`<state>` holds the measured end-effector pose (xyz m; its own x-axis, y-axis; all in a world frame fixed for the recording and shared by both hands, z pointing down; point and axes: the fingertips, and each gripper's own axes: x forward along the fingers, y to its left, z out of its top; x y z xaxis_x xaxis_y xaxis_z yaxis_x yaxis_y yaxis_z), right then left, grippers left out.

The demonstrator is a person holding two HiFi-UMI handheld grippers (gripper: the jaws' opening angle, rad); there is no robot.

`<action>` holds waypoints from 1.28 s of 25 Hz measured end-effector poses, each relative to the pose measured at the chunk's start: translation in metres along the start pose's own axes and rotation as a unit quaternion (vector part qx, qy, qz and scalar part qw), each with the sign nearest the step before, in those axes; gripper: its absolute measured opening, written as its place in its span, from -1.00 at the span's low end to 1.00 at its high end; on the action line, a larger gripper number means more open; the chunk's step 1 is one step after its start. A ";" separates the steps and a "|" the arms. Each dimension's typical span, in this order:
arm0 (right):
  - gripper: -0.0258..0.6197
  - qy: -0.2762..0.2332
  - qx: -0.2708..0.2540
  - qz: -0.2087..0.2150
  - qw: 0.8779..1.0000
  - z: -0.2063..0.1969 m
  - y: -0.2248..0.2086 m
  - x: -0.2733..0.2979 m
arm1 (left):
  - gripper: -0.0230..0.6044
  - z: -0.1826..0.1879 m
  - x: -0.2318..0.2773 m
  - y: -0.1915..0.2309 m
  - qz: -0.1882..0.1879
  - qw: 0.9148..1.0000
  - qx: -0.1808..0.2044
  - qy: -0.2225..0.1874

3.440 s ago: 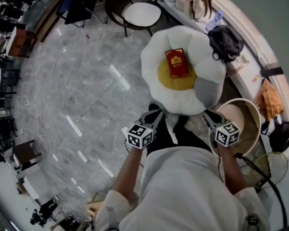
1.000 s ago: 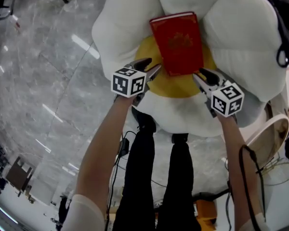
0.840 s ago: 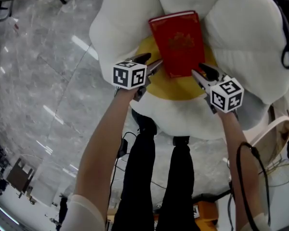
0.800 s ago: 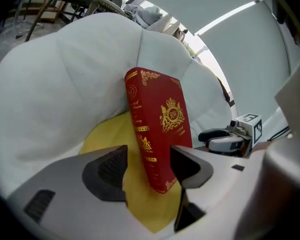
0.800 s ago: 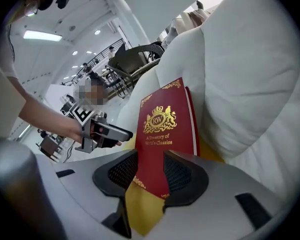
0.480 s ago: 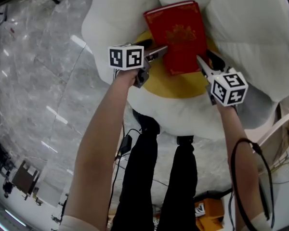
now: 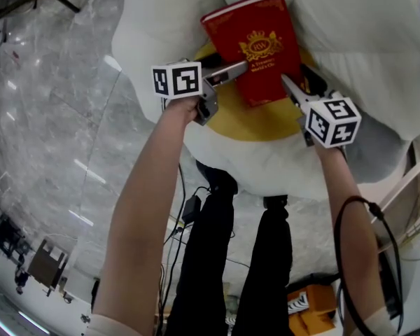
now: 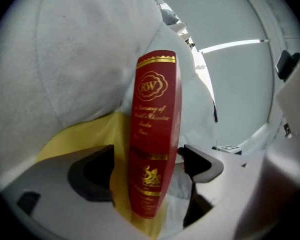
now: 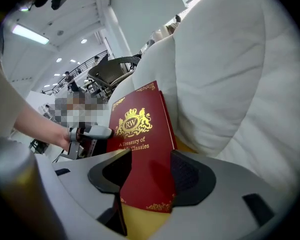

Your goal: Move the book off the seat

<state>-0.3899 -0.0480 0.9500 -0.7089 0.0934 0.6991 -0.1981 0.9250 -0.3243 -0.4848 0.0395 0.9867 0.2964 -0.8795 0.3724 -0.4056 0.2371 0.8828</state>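
A red hardback book (image 7: 255, 44) with gold print lies on the yellow centre (image 7: 259, 124) of a white flower-shaped seat cushion (image 7: 161, 40). My left gripper (image 7: 234, 68) is at the book's left edge. In the left gripper view the spine (image 8: 152, 134) stands between the jaws with a gap on each side. My right gripper (image 7: 295, 82) is at the book's lower right corner, and that corner (image 9: 140, 134) sits between its jaws (image 9: 151, 171) without a visible squeeze. Both grippers' jaws have just been opening, and the book is between them.
The person's dark-trousered legs and shoes (image 7: 217, 180) stand just in front of the seat. Cables (image 7: 189, 208) trail over the grey marble floor (image 7: 49, 117). A pale round rim (image 7: 413, 180) shows at the right edge. A dark chair (image 9: 115, 66) stands beyond the cushion.
Both grippers have moved forward and down from the cushion's front edge to the book's two sides. Their jaws have widened and now straddle the book's edges.
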 end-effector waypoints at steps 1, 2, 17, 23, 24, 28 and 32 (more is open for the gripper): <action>-0.14 0.001 0.003 0.004 1.000 0.000 0.000 0.000 | 0.46 0.002 0.005 -0.008 -0.012 1.000 0.002 -0.003; -0.14 0.003 0.003 0.006 1.000 0.000 -0.001 0.000 | 0.45 0.003 0.011 -0.014 -0.016 1.000 0.010 -0.001; -0.14 0.021 0.009 0.018 1.000 0.026 0.015 -0.023 | -0.13 0.006 -0.008 -0.049 -0.033 0.999 -0.003 0.036; -0.14 0.000 0.009 0.023 1.000 0.071 0.037 -0.069 | -0.15 0.021 -0.038 -0.099 -0.051 0.998 -0.019 0.035; -0.14 -0.002 0.013 0.021 1.000 0.076 0.040 -0.080 | -0.15 0.020 -0.042 -0.108 -0.050 0.998 -0.018 0.038; -0.14 0.000 0.022 0.015 1.000 0.067 0.049 -0.137 | -0.15 -0.006 -0.057 -0.163 -0.058 0.997 -0.008 0.056; -0.14 -0.002 0.028 0.027 0.999 0.063 0.068 -0.188 | -0.15 -0.033 -0.075 -0.214 -0.076 0.994 -0.008 0.081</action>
<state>-0.3130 -0.0256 0.7565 -0.7225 0.1417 0.6767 -0.1960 0.8966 -0.3971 -0.3918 0.0679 0.7793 0.4890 -0.8281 0.2740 -0.3326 0.1133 0.9362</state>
